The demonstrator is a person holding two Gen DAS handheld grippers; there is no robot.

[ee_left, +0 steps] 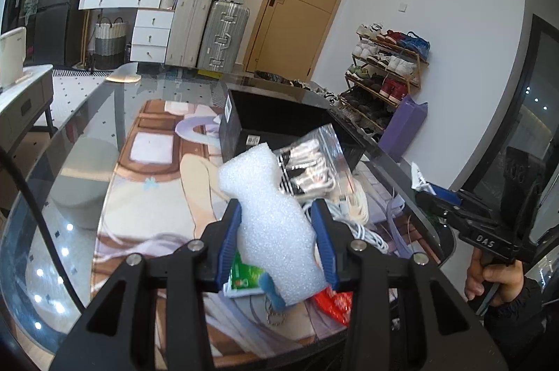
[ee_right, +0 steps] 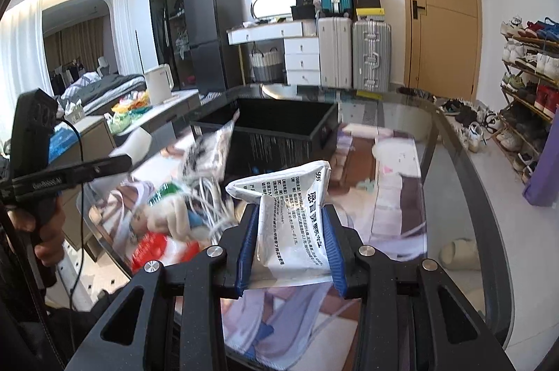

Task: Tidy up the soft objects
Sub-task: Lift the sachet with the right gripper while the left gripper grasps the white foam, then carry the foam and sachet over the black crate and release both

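- Left gripper (ee_left: 276, 233) is clamped on a chunk of white foam (ee_left: 276, 220), blue pads pressing it from both sides, and it's lifted clear above the worktop (ee_left: 87, 140).
- Right gripper (ee_right: 291, 245) is pinching a white medicine sachet (ee_right: 297, 220) with printed text, crumpled at the top and also held up in the air.
- Right under the foam I've got the leftover pile: a green packet (ee_left: 244, 276), a red packet (ee_left: 333, 301), a tangle of white cables (ee_left: 353, 206) and a clear zip bag (ee_left: 311, 168) with more cable inside.
- In the right view the same pile sits to the left, with a small plush toy (ee_right: 171, 213) in it, a bit blurry.
- Beyond the pile is the open black box (ee_right: 279, 126) standing on the printed mat (ee_left: 153, 196), which covers the glass worktop.
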